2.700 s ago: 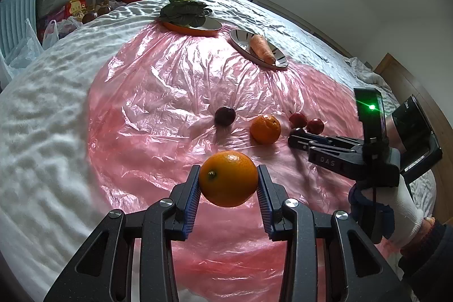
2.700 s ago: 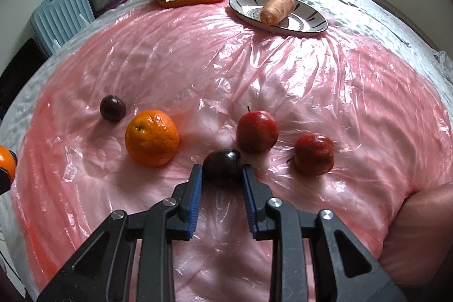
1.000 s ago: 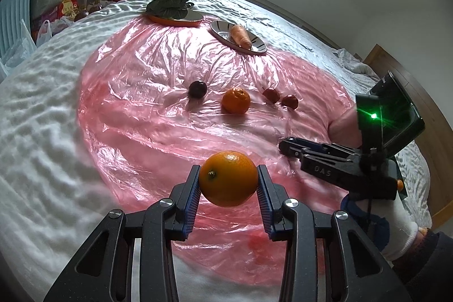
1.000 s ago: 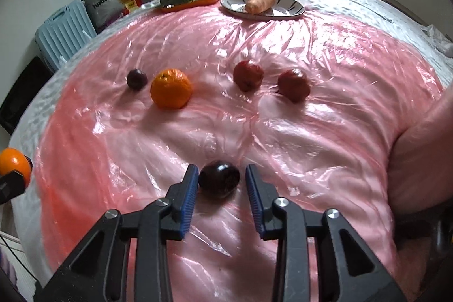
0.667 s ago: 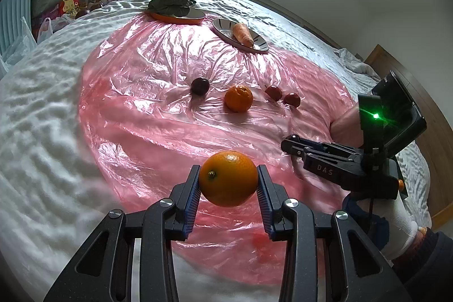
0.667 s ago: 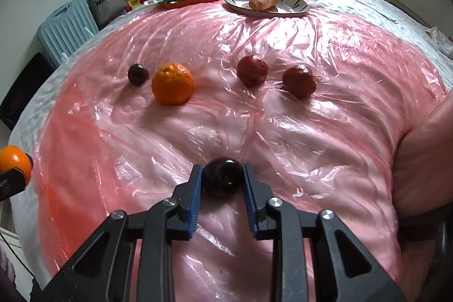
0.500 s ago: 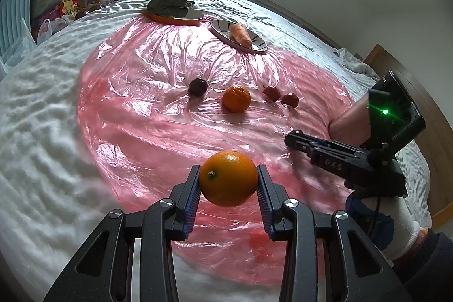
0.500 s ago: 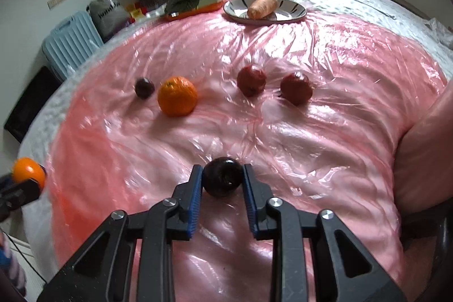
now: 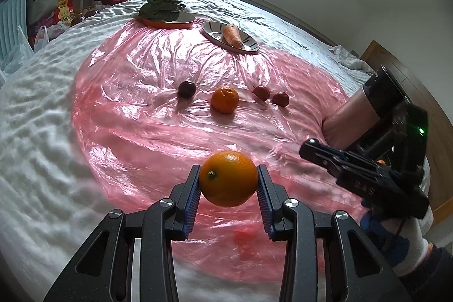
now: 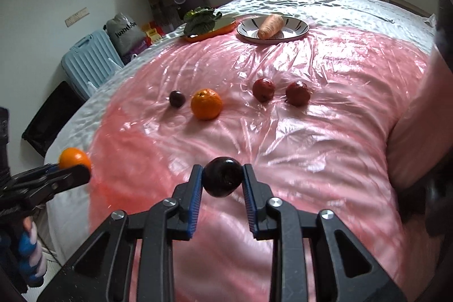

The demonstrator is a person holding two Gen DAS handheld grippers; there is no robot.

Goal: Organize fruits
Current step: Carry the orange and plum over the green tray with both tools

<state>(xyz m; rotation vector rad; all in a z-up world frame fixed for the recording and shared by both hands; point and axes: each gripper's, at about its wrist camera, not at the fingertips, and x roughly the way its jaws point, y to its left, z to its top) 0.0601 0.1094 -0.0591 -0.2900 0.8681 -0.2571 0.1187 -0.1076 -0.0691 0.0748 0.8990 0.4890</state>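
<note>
My left gripper (image 9: 228,179) is shut on an orange (image 9: 228,178), held above the near edge of the pink plastic sheet (image 9: 158,137). My right gripper (image 10: 222,179) is shut on a dark plum (image 10: 222,176), lifted clear of the sheet. On the sheet farther off lie a second dark plum (image 10: 177,98), a second orange (image 10: 206,104) and two red apples (image 10: 263,89) (image 10: 297,93) in a rough row. The right gripper's side (image 9: 359,177) shows at the right of the left wrist view; the held orange (image 10: 74,157) shows at the left of the right wrist view.
At the bed's far end stand a striped plate (image 10: 297,31) with a carrot (image 10: 271,26) and an orange tray (image 10: 215,31) with leafy greens (image 10: 199,17). A blue suitcase (image 10: 87,61) and bags stand beside the bed. A person's arm (image 10: 419,115) rests on the right.
The right gripper closed on the dark plum that lay between its fingers and lifted it off the sheet, pulling back. The left gripper kept still with its orange.
</note>
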